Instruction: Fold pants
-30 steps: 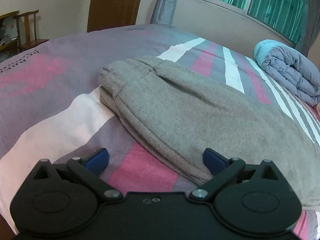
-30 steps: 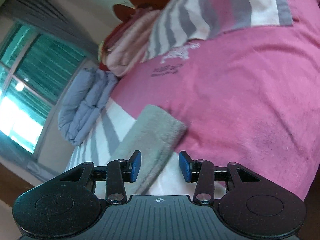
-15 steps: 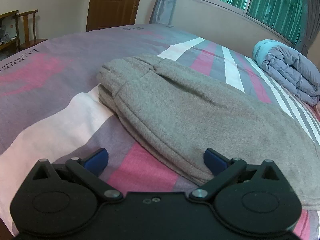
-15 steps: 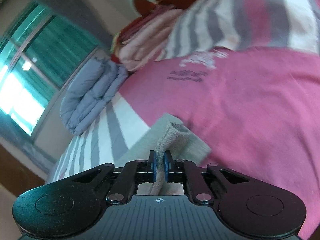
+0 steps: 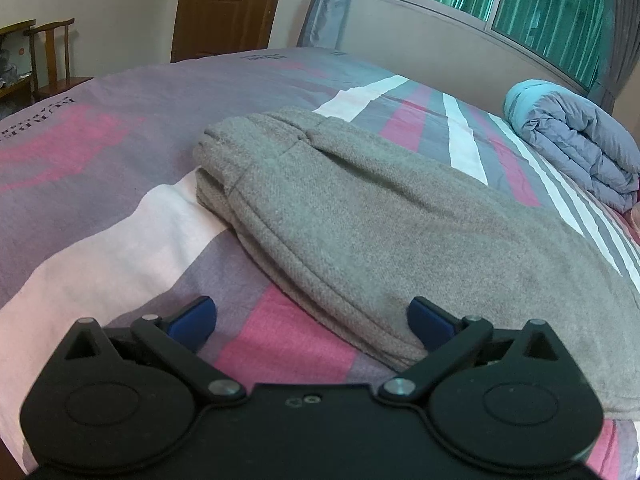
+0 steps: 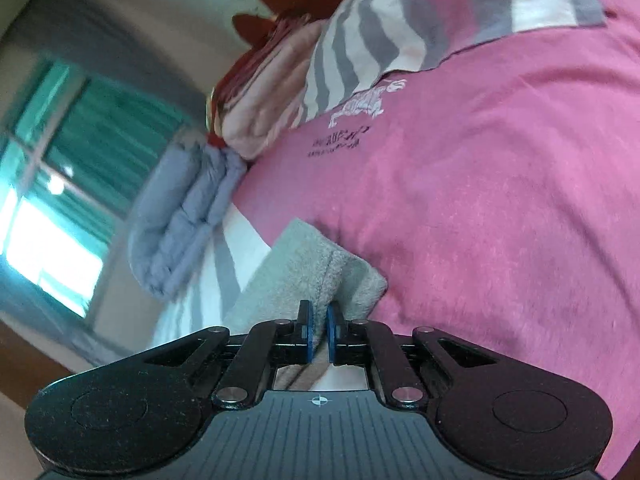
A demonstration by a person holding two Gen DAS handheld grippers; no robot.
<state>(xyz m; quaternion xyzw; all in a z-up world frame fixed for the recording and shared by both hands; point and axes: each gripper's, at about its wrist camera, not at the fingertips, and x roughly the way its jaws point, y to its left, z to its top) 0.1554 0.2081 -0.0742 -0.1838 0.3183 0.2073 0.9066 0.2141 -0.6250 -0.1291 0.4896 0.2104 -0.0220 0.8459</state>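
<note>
Right claw [image 6: 319,334] pinches the pants [image 6: 316,280] hem (left claw [image 5: 311,320] spread).

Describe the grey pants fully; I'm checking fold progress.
The grey pants look like fleecy knit, doubled lengthwise on the striped bedspread, ribbed waistband at the far end. The open left gripper hovers at their near edge. The right gripper is shut on the cuff end, pinching it into a ridge.

Two black tools [image 5: 310,318] [image 6: 319,334] with blue fingertip pads [image 5: 192,317], silver pivot screws, round embossed discs.
</note>
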